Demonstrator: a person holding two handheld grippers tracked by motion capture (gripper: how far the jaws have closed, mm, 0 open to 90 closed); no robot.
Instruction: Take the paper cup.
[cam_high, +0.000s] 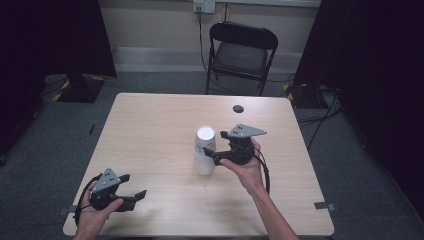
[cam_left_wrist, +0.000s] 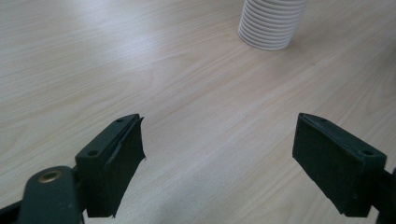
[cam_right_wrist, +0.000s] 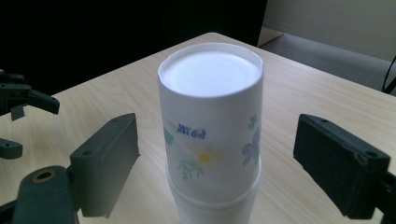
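The right gripper's (cam_right_wrist: 217, 154) fingers (cam_right_wrist: 105, 163) stand spread on either side of the cup stack (cam_right_wrist: 212, 130), seemingly clear of its sides. The top cup, upside down with a flower print, sits over a ribbed white one near the middle of the worktop (cam_high: 150, 130). The left gripper (cam_left_wrist: 219, 163) is spread over bare wood near the front left corner.

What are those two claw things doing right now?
Left gripper: open, holding nothing.
Right gripper: open around the stack of paper cups, not squeezing it.
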